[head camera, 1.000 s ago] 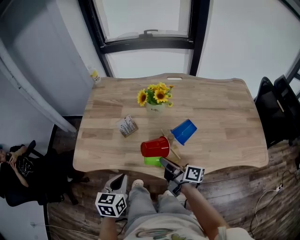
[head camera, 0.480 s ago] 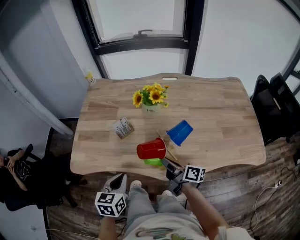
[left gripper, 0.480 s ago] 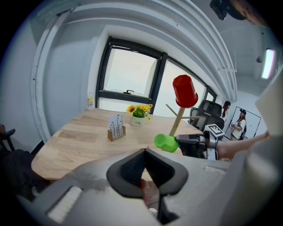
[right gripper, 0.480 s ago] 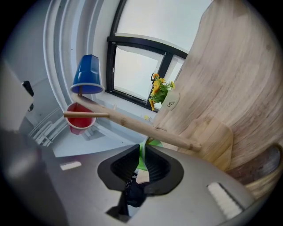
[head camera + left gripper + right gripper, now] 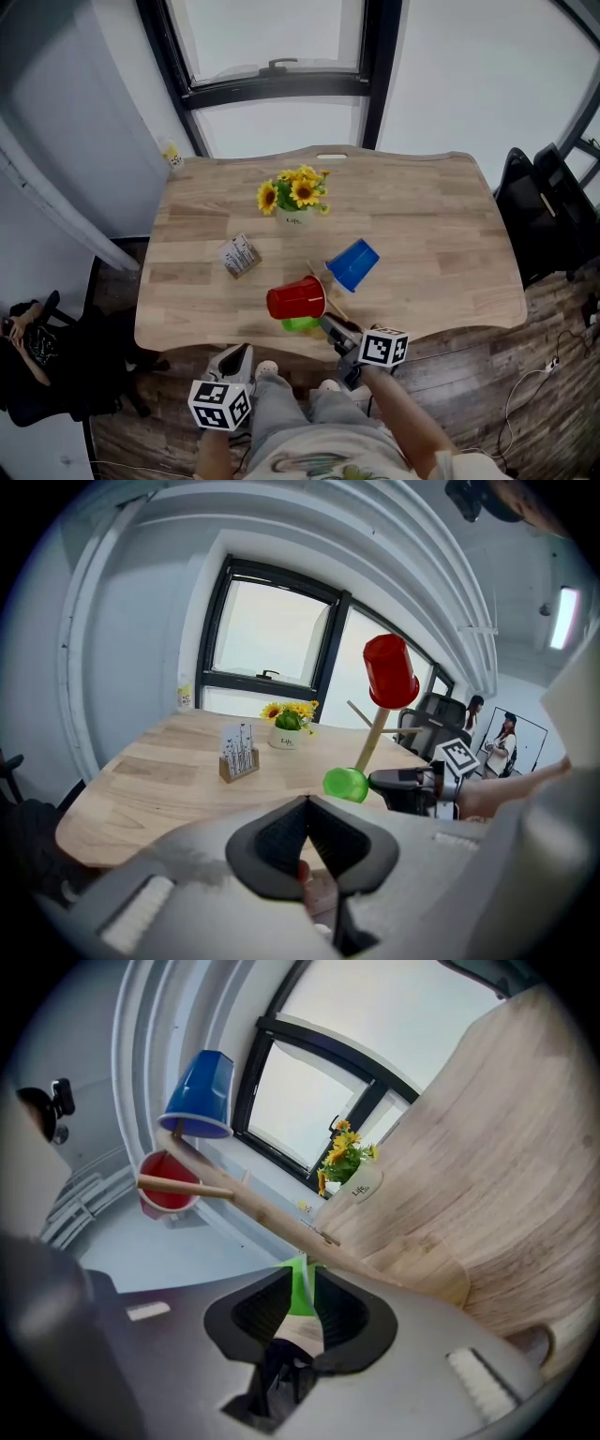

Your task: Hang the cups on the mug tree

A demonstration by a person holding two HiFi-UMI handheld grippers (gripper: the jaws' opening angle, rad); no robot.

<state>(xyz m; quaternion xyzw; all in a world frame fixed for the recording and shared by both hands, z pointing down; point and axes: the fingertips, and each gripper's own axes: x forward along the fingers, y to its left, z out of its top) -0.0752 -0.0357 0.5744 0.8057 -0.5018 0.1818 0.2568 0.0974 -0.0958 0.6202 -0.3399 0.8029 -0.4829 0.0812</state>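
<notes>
A wooden mug tree stands near the table's front edge. It carries a red cup and a blue cup. A green cup hangs low on its near side. My right gripper is at the green cup. In the right gripper view the cup's thin green wall stands between the jaws, which have just been opening and now leave a slim gap. My left gripper hangs below the table edge, shut and empty; its view shows the green cup and red cup.
A pot of sunflowers and a small card holder stand farther back on the wooden table. Black chairs are at the right, a seated person at the far left. A window is behind the table.
The right gripper has sunk slightly and rolled at the green cup. The left gripper has kept still. The head view has shifted a little.
</notes>
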